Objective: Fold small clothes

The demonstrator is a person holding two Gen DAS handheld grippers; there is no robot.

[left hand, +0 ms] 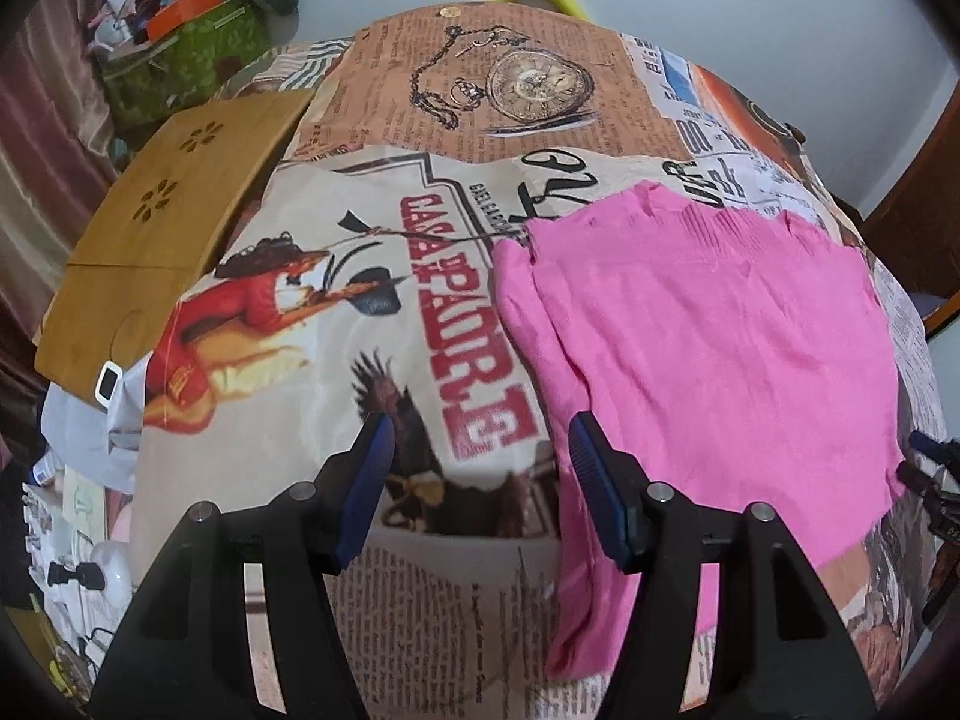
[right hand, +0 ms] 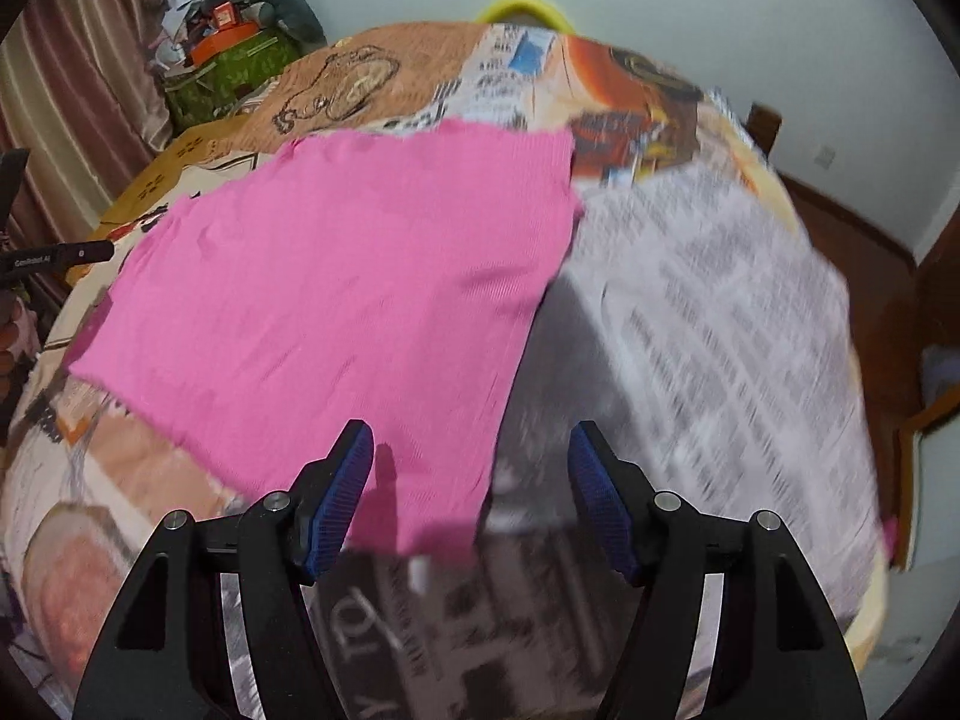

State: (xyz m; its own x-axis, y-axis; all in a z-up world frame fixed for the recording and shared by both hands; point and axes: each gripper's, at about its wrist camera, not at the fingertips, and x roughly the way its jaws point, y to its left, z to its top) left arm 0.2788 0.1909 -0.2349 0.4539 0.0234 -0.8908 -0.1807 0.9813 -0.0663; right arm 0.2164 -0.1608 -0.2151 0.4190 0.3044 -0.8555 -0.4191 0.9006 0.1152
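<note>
Pink garment lies flat on the counter; left gripper hangs off its left edge, right gripper straddles its near right corner, both jaws released, empty

Blurred printed tablecloth, right wrist view
</note>
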